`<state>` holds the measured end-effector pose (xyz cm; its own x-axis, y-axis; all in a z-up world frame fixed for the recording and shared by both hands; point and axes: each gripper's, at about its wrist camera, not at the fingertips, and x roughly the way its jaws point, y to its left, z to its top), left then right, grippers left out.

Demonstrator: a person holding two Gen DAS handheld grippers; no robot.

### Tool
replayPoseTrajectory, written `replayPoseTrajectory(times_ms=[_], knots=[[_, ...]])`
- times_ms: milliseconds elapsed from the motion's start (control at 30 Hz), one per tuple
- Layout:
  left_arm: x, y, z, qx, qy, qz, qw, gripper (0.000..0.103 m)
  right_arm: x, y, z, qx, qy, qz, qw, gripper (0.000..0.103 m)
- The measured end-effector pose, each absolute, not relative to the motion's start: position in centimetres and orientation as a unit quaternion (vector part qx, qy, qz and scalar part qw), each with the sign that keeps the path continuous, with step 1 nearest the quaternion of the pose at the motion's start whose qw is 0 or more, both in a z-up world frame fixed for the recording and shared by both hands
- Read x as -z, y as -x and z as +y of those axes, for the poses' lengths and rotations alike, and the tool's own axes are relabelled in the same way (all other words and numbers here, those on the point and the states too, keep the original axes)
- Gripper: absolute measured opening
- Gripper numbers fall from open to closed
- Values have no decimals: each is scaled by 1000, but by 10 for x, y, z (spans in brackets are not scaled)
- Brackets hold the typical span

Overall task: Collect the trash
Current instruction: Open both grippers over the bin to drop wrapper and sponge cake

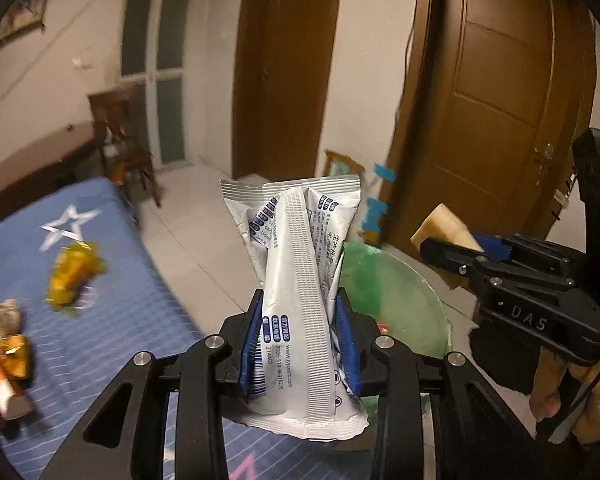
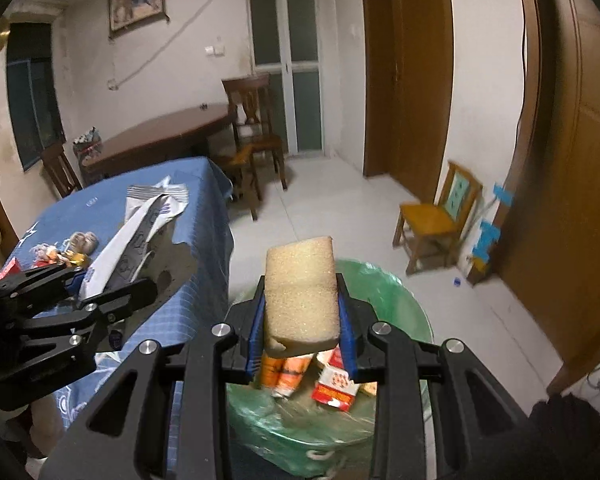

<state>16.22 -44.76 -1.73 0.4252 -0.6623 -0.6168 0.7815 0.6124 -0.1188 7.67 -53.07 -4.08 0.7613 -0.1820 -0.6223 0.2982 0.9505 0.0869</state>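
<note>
my left gripper [image 1: 300, 340] squeezes the white wrapper [image 1: 296, 280]; my right gripper [image 2: 302, 324] squeezes the sponge [image 2: 302, 292] over the green bin [image 2: 400, 304]. the wrapper could miss and fall beside it.

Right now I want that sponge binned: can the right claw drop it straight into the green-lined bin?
Probably yes. The right claw grips the sponge directly above the green-lined bin, whose mouth lies open with only trash inside. The left claw, holding the white wrapper, sits off to the side.
</note>
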Motion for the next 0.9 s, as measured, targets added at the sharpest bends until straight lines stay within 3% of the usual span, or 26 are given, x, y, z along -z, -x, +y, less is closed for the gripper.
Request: replayPoseTrajectory(times_ms=[400,900], knots=[[98,-207,-533,446,-126,413,784,36,103,-101,-587,131,-134,396,899,29],[139,-217,-561,440,-136,428,777,37,116,-103,-601,127,-147,402,895,29]])
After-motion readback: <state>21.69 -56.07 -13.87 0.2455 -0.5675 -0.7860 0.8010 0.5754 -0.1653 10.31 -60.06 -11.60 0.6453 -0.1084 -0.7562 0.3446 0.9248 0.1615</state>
